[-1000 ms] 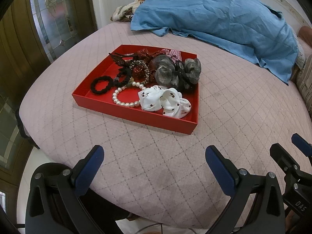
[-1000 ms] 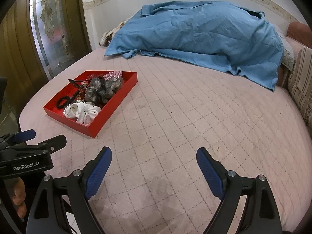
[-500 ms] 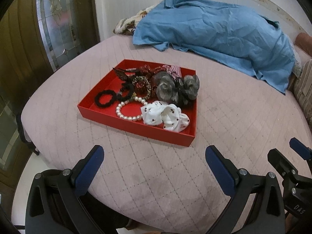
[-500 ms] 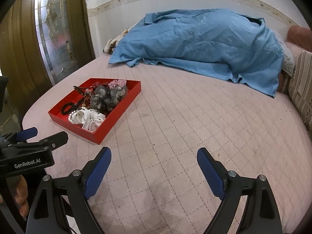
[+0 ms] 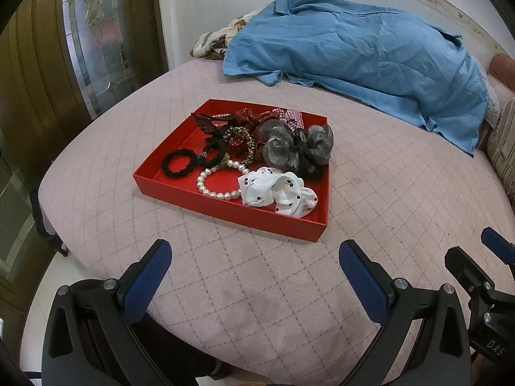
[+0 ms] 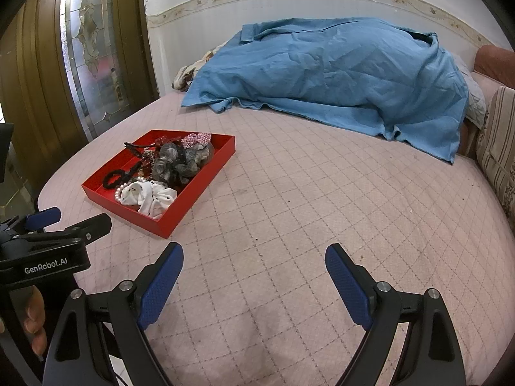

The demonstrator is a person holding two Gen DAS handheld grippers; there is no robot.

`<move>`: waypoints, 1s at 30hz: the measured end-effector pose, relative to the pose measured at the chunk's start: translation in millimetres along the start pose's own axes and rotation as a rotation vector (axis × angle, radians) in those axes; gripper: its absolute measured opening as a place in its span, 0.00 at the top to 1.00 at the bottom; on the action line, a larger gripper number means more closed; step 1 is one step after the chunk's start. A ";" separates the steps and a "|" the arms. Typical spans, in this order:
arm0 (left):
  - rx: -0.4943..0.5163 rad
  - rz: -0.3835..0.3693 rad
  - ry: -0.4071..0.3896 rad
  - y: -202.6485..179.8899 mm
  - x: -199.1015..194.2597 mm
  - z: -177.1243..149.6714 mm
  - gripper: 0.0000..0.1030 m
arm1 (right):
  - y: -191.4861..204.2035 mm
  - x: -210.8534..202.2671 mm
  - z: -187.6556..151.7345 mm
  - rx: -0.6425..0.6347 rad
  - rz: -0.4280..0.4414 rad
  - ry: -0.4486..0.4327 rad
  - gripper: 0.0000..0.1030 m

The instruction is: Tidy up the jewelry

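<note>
On the pink quilted bed, toward its left edge, sits a shallow red tray holding all the jewelry and hair pieces. Left to right within the tray: a black hair tie near the left wall; a black claw clip behind it; a pearl bracelet lying flat at the front; a leopard-print scrunchie behind the pearls; a white dotted scrunchie at the front right, touching the bracelet; two grey scrunchies behind it, against the right wall; a red-checked scrunchie at the back wall.

Left gripper: fingers spread wide, holding nothing, above the near edge of the bed, short of the tray's front wall. Right gripper: fingers likewise wide apart and empty, over bare quilt well to the right of the tray; the left gripper appears at the left margin of this view.

Background, left to right: wooden door with leaded glass; crumpled blue sheet across the far side of the bed; striped cushion at the right edge.
</note>
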State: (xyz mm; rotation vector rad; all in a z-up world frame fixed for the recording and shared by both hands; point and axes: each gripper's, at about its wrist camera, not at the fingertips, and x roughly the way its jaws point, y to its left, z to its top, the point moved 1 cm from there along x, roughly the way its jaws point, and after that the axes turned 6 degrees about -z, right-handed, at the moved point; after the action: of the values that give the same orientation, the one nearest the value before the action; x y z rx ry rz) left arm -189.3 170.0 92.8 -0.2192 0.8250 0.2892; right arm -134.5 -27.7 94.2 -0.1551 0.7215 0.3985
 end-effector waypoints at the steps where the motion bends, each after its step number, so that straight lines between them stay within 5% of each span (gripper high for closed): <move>1: -0.001 0.000 0.001 0.2 0.0 -0.2 0.00 | 0.1 0.0 0.0 0.000 0.000 0.000 0.10; 30: -0.023 0.013 0.016 6.9 0.8 -3.2 0.00 | 10.2 0.5 -4.5 -0.031 0.014 0.011 0.09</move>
State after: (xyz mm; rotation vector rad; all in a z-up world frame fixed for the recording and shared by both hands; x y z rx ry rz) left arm -193.3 175.6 89.5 -0.2380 0.8398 0.3091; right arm -141.1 -19.5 90.5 -0.1815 0.7275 0.4222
